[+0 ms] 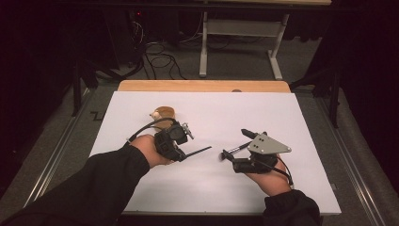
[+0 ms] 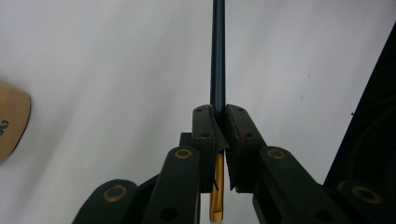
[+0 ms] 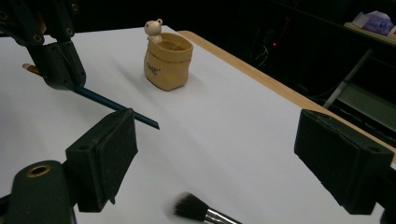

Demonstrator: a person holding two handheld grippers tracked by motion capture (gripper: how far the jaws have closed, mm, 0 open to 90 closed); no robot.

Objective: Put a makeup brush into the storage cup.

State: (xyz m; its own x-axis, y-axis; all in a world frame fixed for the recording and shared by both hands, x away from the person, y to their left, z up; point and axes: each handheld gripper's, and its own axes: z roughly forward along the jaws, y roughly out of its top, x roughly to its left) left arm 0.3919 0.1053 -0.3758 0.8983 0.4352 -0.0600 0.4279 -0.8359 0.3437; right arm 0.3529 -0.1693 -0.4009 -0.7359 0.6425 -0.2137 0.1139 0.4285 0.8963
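Note:
My left gripper (image 1: 181, 153) (image 2: 218, 112) is shut on a thin blue-handled brush (image 2: 218, 56) just above its gold ferrule. The handle (image 1: 197, 151) sticks out to the right over the white sheet. The right gripper view has that gripper (image 3: 69, 84) at top left, with the blue handle (image 3: 116, 108) slanting down from it. My right gripper (image 1: 239, 149) (image 3: 224, 156) is open wide, its pads touching nothing. A dark-bristled makeup brush (image 1: 229, 152) (image 3: 191, 207) lies low between its jaws, bristles towards the left hand. A tan sack-shaped pot (image 1: 163, 114) (image 3: 168, 65) (image 2: 11, 121) with a small bear figure stands behind the left hand.
A white sheet (image 1: 211, 188) covers the table; a strip of bare wood (image 1: 202, 85) runs along its far edge. Beyond it, on the grey floor, are a metal table frame (image 1: 203, 52) and loose cables (image 1: 160, 59). Dark curtains close both sides.

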